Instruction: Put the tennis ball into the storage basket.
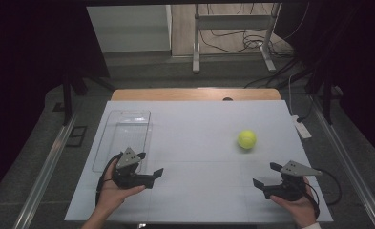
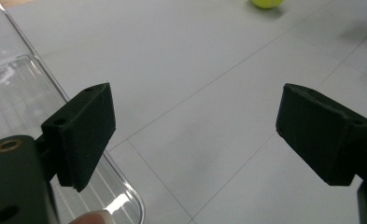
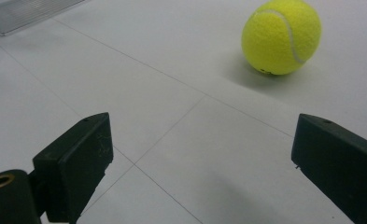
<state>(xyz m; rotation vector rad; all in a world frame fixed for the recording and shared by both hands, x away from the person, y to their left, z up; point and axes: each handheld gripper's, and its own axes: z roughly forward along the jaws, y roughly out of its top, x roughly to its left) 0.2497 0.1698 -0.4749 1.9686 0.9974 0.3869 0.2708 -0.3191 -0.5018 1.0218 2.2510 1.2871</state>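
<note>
The tennis ball (image 1: 246, 139) lies on the desk (image 1: 199, 124), with the released left gripper (image 1: 149, 168) and the released right gripper (image 1: 265, 176) both near of it.

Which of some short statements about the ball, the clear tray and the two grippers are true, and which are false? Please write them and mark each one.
1. The tennis ball lies inside the clear tray. False: it rests on the white table, apart from the tray.
2. The left gripper is open. True.
3. The right gripper is shut on the ball. False: its jaws are open and empty.
4. The tray is empty. True.
5. The ball is nearer the right gripper. True.
</note>
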